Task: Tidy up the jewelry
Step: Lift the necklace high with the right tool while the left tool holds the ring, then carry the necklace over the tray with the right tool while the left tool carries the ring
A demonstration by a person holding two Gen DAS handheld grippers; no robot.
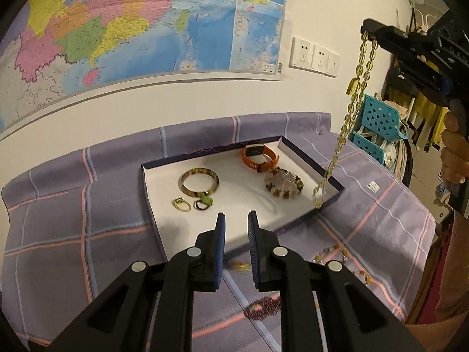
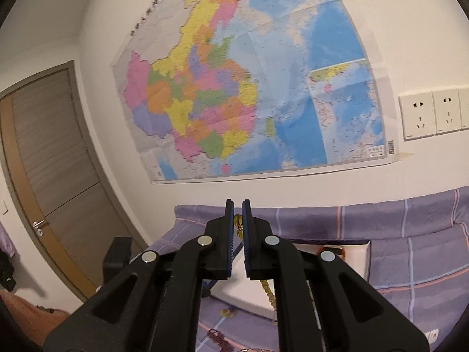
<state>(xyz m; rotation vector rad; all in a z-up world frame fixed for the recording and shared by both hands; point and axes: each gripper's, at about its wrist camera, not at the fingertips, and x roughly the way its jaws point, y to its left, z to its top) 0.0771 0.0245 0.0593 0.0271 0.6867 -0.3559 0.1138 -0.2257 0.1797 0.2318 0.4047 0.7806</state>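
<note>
A shallow white-lined box (image 1: 310, 158) lies on the purple plaid bed. In it are a tortoiseshell bangle (image 1: 199, 182), a yellow ring (image 1: 181, 204), a green-and-black ring (image 1: 203, 202), an orange watch (image 1: 258, 155) and a beaded bracelet (image 1: 283, 186). My right gripper (image 1: 370, 30) is shut on a long yellow bead necklace (image 1: 356, 88), held high, its lower end dangling at the box's right rim. The necklace shows between its pads in the right wrist view (image 2: 238, 226). My left gripper (image 1: 236, 220) is open and empty above the box's near edge.
Loose pieces lie on the bedspread near me: a dark red bead bracelet (image 1: 263, 308), an amber bead chain (image 1: 337, 253) and a small yellow piece (image 1: 241, 267). A wall map (image 1: 146, 23) and sockets (image 1: 315, 55) are behind; blue baskets (image 1: 378, 120) stand at right; a door (image 2: 49, 161) at left.
</note>
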